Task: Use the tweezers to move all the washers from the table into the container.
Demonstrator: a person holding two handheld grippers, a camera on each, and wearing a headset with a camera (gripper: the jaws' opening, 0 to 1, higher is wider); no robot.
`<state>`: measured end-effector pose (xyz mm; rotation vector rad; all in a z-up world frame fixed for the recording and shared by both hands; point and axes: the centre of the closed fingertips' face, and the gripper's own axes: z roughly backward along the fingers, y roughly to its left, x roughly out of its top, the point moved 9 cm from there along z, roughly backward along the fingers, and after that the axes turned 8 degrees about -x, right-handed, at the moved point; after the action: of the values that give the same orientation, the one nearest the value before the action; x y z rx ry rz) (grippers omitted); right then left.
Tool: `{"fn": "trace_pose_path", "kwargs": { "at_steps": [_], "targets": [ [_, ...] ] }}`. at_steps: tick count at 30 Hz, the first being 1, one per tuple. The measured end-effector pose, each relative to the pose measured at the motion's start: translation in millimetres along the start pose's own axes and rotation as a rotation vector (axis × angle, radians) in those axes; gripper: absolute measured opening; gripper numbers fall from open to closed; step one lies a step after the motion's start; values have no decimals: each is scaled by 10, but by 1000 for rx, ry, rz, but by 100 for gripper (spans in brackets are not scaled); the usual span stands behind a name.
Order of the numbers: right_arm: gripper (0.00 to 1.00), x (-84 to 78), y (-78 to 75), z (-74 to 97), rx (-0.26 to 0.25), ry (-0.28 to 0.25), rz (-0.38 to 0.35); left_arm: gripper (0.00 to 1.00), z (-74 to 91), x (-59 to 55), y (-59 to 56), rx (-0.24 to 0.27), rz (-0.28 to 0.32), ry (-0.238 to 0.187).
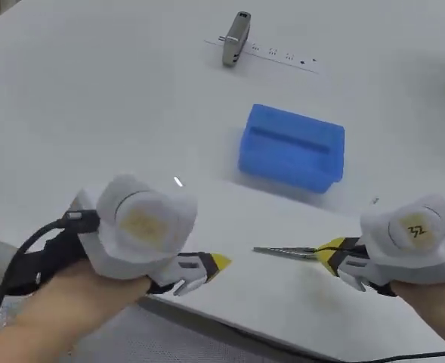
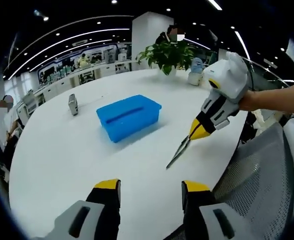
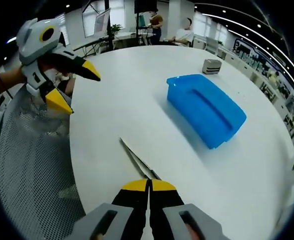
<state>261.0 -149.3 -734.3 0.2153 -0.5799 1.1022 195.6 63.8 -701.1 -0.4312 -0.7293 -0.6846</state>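
Observation:
The blue container (image 1: 292,147) (image 2: 129,116) (image 3: 206,107) rests on the white table past both grippers. My right gripper (image 1: 329,253) (image 3: 149,185) is shut on thin metal tweezers (image 1: 286,252) (image 2: 179,150) (image 3: 137,157), whose tips point left, low over the table's near part. At lower left, my left gripper (image 1: 207,271) (image 2: 151,187) is open and holds nothing, hovering at the table's near edge. A small shiny speck (image 1: 178,181), perhaps a washer, lies left of the container. Another tiny speck (image 1: 374,200) sits to the container's right.
A grey metal block (image 1: 236,38) (image 2: 73,104) (image 3: 211,65) stands on a white power strip (image 1: 282,54) at the far side. A mesh chair (image 3: 32,165) sits by the table's near edge (image 1: 267,336). A potted plant (image 2: 169,52) stands far off.

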Motion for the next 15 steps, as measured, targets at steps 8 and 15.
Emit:
{"fn": "trace_pose_path", "kwargs": {
  "at_steps": [8, 15],
  "targets": [
    [13, -190, -112, 28, -33, -27, -135, 19, -494, 123, 63, -137, -151, 85],
    [18, -264, -211, -115, -47, -14, -172, 11, -912, 136, -7, -244, -287, 141]
  ]
}}
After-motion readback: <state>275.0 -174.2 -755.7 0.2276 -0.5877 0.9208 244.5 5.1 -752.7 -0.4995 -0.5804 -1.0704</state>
